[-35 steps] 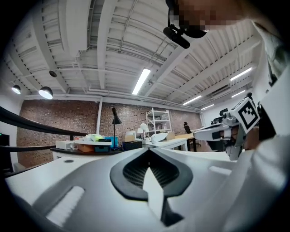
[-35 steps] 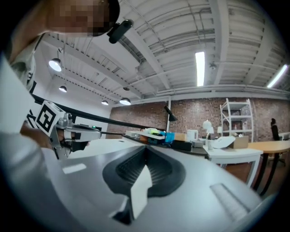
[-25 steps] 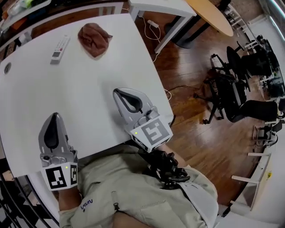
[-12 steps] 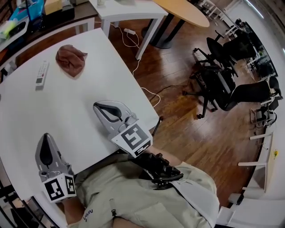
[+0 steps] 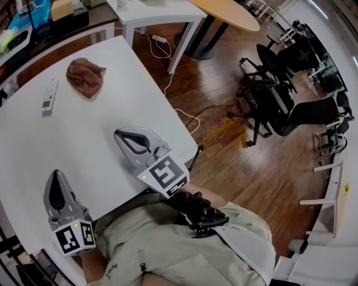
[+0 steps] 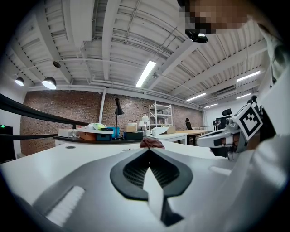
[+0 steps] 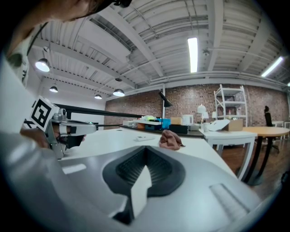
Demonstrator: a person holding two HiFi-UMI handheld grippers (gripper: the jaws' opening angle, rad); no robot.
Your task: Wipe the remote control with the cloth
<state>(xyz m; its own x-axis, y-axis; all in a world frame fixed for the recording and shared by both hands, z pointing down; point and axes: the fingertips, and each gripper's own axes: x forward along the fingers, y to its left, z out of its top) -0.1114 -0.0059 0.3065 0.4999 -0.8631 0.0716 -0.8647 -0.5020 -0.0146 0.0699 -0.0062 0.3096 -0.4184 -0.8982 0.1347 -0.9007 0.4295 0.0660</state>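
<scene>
A crumpled brown cloth (image 5: pixel 85 76) lies on the white table (image 5: pixel 100 123) at its far side. Just left of it rests a white remote control (image 5: pixel 49 96). Both grippers hover over the near edge, far from the two objects. My left gripper (image 5: pixel 55 174) is shut with nothing in it, and so is my right gripper (image 5: pixel 119 134). The cloth (image 6: pixel 152 143) peeks over the tips in the left gripper view. In the right gripper view the cloth (image 7: pixel 171 139) sits ahead on the right, with the remote (image 7: pixel 144 138) a thin sliver to its left.
A second white table (image 5: pixel 162 8) and a round wooden table (image 5: pixel 226 14) stand beyond the far corner. A power strip with cables (image 5: pixel 159 39) lies on the wooden floor. Black office chairs (image 5: pixel 279 100) crowd the right. Boxes and clutter (image 5: pixel 33 17) sit on a dark shelf at the back.
The head view has swung, so the cloth and remote now sit further left in the picture. Both grippers keep their spots over the near table edge and stay shut.
</scene>
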